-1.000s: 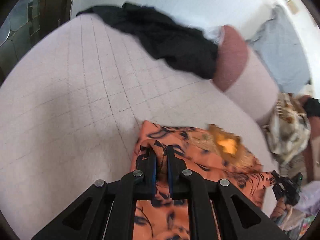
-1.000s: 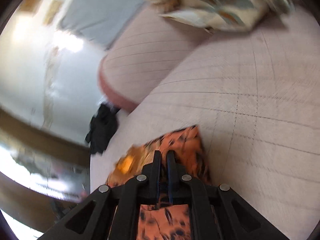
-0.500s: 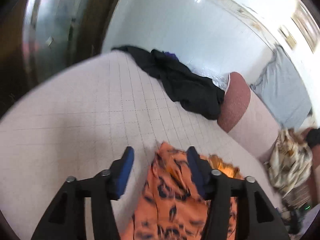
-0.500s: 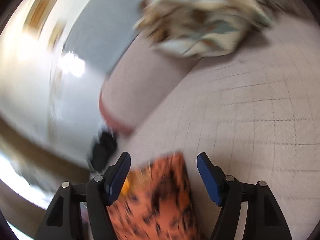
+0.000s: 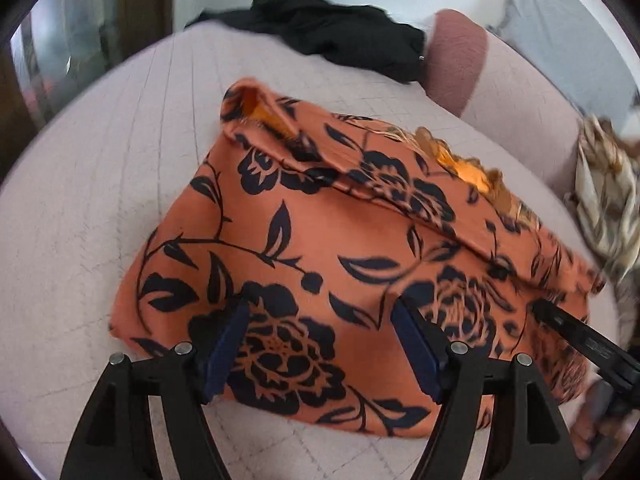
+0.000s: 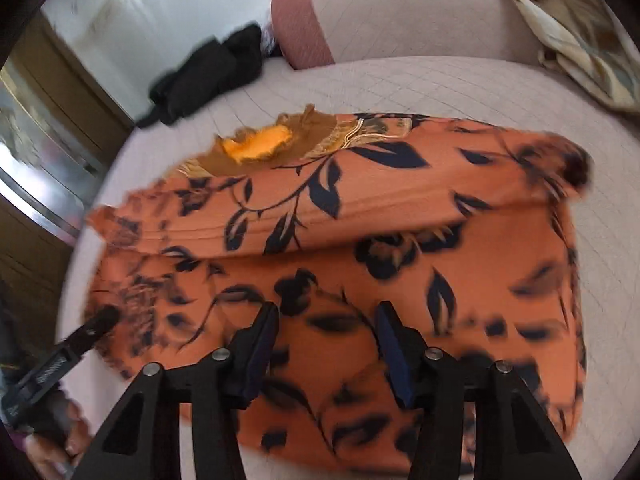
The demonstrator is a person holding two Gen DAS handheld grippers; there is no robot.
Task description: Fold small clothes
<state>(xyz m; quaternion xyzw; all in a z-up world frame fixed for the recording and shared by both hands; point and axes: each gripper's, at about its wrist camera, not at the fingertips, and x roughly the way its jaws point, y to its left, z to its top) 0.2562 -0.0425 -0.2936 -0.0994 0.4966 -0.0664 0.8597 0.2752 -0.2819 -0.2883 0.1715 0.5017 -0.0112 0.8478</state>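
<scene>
An orange garment with a black flower print [image 5: 340, 240] lies folded on the pale quilted bed cover [image 5: 100, 200]; its far part is doubled over the near part. It also shows in the right wrist view [image 6: 360, 240]. My left gripper [image 5: 320, 316] is open and empty above the garment's near left part. My right gripper [image 6: 326, 324] is open and empty above its near edge. Each gripper's tip shows in the other's view.
A black garment [image 5: 340, 36] lies at the bed's far edge, also in the right wrist view [image 6: 208, 76]. A pink bolster [image 5: 456, 56] lies beyond the orange garment. A beige patterned cloth [image 5: 608, 200] sits at the right. A wooden cabinet [image 6: 60, 140] stands to the left.
Both grippers were shut on the orange garment, then opened and let it go. Both have drawn back, so the whole folded garment now shows.
</scene>
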